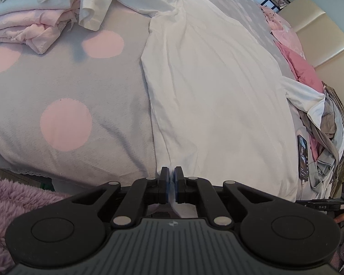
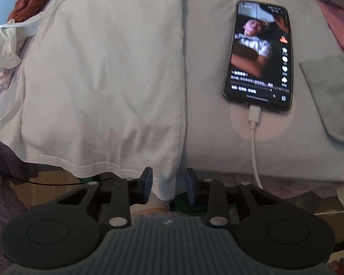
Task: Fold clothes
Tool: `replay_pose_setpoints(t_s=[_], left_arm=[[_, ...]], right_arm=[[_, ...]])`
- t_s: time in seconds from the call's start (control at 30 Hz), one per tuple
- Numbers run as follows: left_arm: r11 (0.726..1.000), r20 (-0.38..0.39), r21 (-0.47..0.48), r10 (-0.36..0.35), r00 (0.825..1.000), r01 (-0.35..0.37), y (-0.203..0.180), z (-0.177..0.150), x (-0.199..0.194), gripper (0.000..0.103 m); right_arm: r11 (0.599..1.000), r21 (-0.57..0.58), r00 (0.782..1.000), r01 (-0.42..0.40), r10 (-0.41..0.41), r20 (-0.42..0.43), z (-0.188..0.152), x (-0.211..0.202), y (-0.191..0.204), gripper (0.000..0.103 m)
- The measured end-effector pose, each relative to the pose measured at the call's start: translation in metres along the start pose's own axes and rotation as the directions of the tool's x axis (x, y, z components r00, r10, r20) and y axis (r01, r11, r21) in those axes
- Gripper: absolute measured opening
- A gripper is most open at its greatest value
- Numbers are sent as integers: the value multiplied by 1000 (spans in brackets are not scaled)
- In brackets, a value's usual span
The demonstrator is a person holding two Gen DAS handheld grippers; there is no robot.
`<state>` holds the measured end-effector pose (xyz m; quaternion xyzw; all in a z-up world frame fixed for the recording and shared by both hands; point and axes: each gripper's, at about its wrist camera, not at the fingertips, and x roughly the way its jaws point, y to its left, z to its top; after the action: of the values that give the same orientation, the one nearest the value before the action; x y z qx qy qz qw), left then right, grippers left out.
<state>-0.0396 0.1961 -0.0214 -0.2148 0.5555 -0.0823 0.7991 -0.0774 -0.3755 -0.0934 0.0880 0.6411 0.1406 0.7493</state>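
Your left gripper (image 1: 171, 178) pinches the white shirt's (image 1: 213, 96) hem at the bed's (image 1: 64, 78) near edge, seemingly anchoring it, while your right gripper (image 2: 168, 186) stands spread around the hem's other corner without pressing it.

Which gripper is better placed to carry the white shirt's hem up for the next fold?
Probably left: the left gripper is shut on the white shirt hem, while the right gripper is open.

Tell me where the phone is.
The phone lies screen-up on the bed, right of the white shirt in the right wrist view, its cable running to the bed's near edge.
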Motion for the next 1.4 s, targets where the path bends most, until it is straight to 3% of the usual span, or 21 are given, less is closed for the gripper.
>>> replay_pose_setpoints(t_s=[0.27,0.33,0.4,0.5,0.67,0.77,0.83,0.9,1.0,1.13,1.2,1.23,1.27,1.33,1.37,1.4], left_arm=[[1000,6,-2,14,1000,-14,0,-1,4,3],[1000,6,-10,15,1000,-15,2,0,6,3],[1000,5,-14,13,1000,-13,3,-1,8,3],[1000,24,1,-12,1000,12,1,-2,0,3],[997,116,-3,-80,990,81,1,-4,-34,2],[982,202,-61,-161,966,177,12,-1,-60,2],[962,277,-100,-218,936,253,19,5,-80,2],[933,371,-117,-278,886,341,25,14,-102,2],[895,485,-84,-348,803,438,25,29,-134,1],[876,589,10,-395,705,483,2,66,-179,0],[847,675,72,-429,600,526,-12,87,-211,0],[833,714,113,-447,539,541,-18,97,-229,0],[836,739,152,-450,501,527,-27,106,-247,0],[868,732,178,-431,527,464,-48,126,-270,0],[878,709,177,-427,561,444,-58,134,-273,0],[895,692,185,-412,593,407,-67,138,-273,0]], right_arm=[[994,66,995,-88,91,-41,7,29,-17,33],[993,56,993,-101,104,-52,6,35,-13,15],[995,29,994,-100,101,-49,4,35,-7,8],[996,-24,996,-80,80,-32,2,26,5,7],[996,-29,994,-89,91,68,1,-18,12,6],[987,20,967,-156,149,206,3,-67,1,6],[975,53,932,-214,188,309,6,-97,-3,6],[962,62,883,-264,215,417,14,-127,1,6],[945,42,788,-324,245,565,30,-171,17,6],[932,-26,649,-361,271,711,60,-230,45,6],[932,-48,581,-359,263,771,75,-269,52,6],[925,-59,532,-376,267,804,83,-287,57,6],[917,-73,483,-392,273,832,92,-304,62,6],[897,-129,405,-423,314,859,105,-333,77,6],[915,-134,413,-379,297,861,111,-345,89,6],[938,-126,444,-323,268,855,118,-353,102,6]])
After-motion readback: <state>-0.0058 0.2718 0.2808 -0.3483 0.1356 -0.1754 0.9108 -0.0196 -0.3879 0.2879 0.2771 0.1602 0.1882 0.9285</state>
